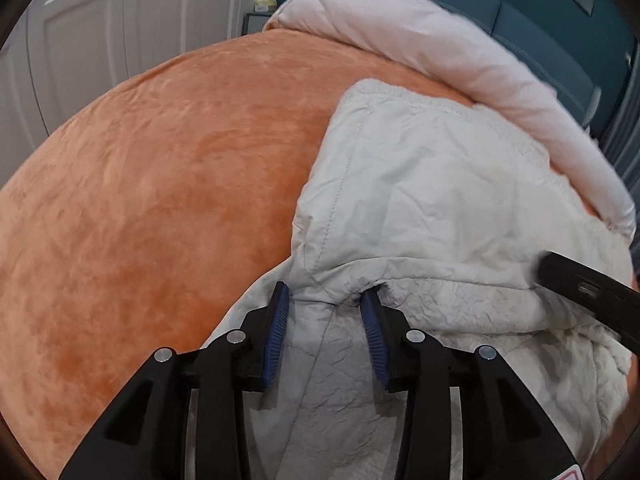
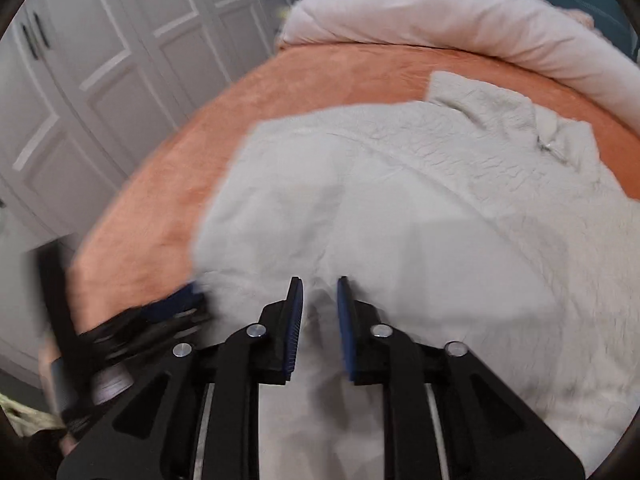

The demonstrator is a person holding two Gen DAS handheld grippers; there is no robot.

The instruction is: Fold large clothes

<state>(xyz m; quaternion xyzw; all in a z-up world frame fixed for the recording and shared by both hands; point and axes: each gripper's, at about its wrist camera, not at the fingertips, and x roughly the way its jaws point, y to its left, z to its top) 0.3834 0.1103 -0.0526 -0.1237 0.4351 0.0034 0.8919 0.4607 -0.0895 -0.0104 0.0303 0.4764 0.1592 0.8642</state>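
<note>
A large pale grey-white fleece-lined jacket point(image 1: 432, 184) lies on the orange bed cover point(image 1: 160, 184). My left gripper point(image 1: 325, 296) is shut on a bunched fold of the jacket's edge, cloth filling the gap between its blue pads. In the right wrist view the jacket point(image 2: 400, 200) spreads across the bed with its collar and zip at the far right. My right gripper point(image 2: 319, 284) is closed on a pinch of the jacket's cloth near its near edge. The right gripper's black body point(image 1: 592, 292) shows at the right of the left wrist view. The left gripper point(image 2: 132, 328) is blurred at left.
A rolled pale pink duvet point(image 1: 440, 48) lies along the far side of the bed against a teal headboard point(image 1: 560, 28). White panelled wardrobe doors point(image 2: 100, 80) stand to the left of the bed. The orange cover point(image 2: 168, 184) is bare on the left.
</note>
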